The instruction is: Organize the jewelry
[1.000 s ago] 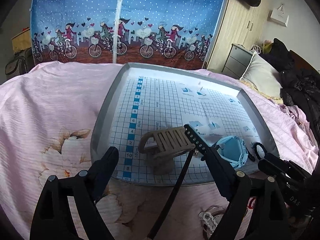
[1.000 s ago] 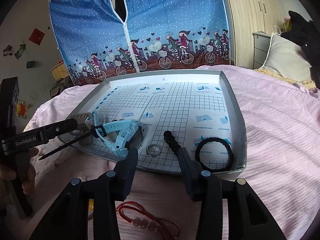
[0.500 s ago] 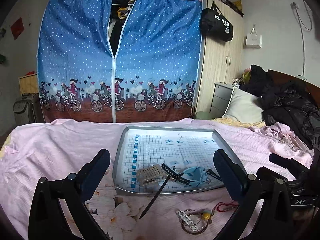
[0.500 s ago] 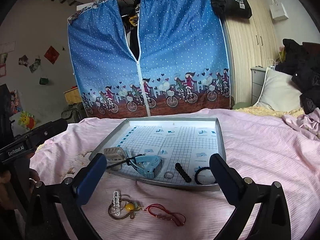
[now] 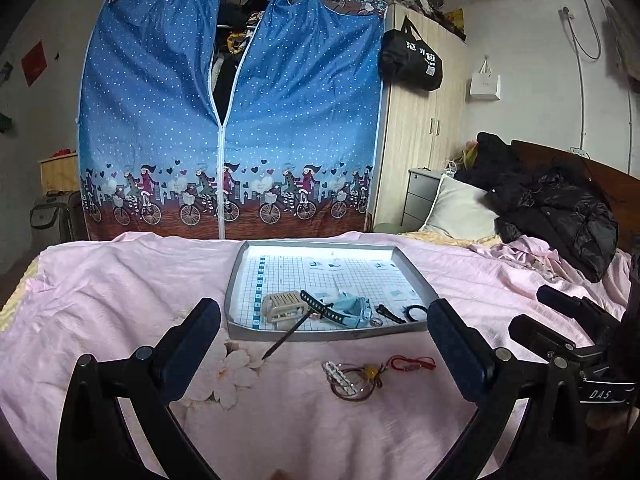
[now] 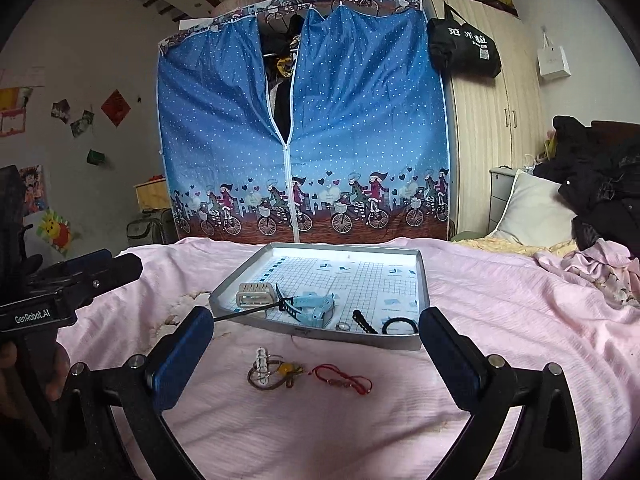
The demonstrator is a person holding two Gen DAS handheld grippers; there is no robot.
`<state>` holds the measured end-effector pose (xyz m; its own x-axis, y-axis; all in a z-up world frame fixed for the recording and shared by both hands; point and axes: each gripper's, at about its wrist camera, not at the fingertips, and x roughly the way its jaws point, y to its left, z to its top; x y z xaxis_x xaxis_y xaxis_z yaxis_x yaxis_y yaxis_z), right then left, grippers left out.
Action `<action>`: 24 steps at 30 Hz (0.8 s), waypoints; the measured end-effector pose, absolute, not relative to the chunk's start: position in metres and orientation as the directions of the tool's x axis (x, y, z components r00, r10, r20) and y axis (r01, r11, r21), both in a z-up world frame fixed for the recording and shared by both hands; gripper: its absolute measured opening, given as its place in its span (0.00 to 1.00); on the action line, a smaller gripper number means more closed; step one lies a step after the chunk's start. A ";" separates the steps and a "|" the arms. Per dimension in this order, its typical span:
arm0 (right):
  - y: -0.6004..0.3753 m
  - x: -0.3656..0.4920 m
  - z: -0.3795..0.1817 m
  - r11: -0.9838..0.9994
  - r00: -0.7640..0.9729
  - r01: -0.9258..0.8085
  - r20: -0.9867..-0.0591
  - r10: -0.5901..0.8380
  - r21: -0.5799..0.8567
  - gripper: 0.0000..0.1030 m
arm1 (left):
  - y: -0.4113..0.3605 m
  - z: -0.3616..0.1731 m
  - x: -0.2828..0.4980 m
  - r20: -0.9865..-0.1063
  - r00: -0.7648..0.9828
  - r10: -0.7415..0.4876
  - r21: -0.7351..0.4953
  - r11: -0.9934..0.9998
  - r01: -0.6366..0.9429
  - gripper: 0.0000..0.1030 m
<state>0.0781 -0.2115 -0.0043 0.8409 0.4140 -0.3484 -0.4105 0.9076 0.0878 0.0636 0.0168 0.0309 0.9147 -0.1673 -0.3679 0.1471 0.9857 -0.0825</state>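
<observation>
A grey tray (image 5: pixel 236 280) (image 6: pixel 423 280) with a grid mat lies on the pink bed. It holds a beige hair claw (image 5: pixel 283 306) (image 6: pixel 254 293), a light blue watch (image 5: pixel 352 309) (image 6: pixel 316 306), a black strap (image 5: pixel 320 307) hanging over the front rim, a small ring (image 6: pixel 343 325), a black clip (image 6: pixel 363 321) and a black band (image 6: pixel 399 325). In front of the tray on the sheet lie a keyring bundle (image 5: pixel 349 380) (image 6: pixel 269 371) and a red cord bracelet (image 5: pixel 412 362) (image 6: pixel 342 378). My left gripper (image 5: pixel 324 344) and my right gripper (image 6: pixel 316 354) both hang open and empty, well back from the tray.
A blue fabric wardrobe (image 5: pixel 228 120) stands behind the bed, a wooden cupboard (image 5: pixel 420 140) to its right. A pillow (image 5: pixel 460 212) and dark clothes (image 5: pixel 560 208) lie at the right. A hand (image 6: pixel 24 372) holds the left gripper's handle.
Both grippers have pulled back and up from the tray and opened wide. The black strap, held near the left gripper's fingers before, now lies over the tray's rim.
</observation>
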 end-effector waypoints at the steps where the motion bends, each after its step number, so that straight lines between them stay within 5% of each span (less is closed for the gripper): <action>1: -0.213 0.073 -0.004 0.908 0.841 -0.410 -0.348 0.413 0.087 1.00 | 0.015 0.029 0.058 -0.369 0.915 -0.166 -0.078 0.986 0.148 0.98; 13: -0.228 0.028 -0.011 0.920 0.839 -0.387 -0.388 0.381 0.066 1.00 | -0.004 0.005 0.008 -0.446 0.878 -0.174 -0.067 0.985 0.161 0.98; 24: -0.234 0.051 -0.054 0.943 0.742 -0.322 -0.597 0.304 0.080 1.00 | -0.008 -0.033 0.034 -0.611 0.773 -0.170 -0.087 0.985 0.148 0.98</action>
<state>0.0508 -0.2339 -0.0537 0.7421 0.3041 -0.5974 -0.3224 0.9433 0.0796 0.0342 -0.0076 -0.0329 0.7727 -0.1704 -0.6114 0.1481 0.9851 -0.0874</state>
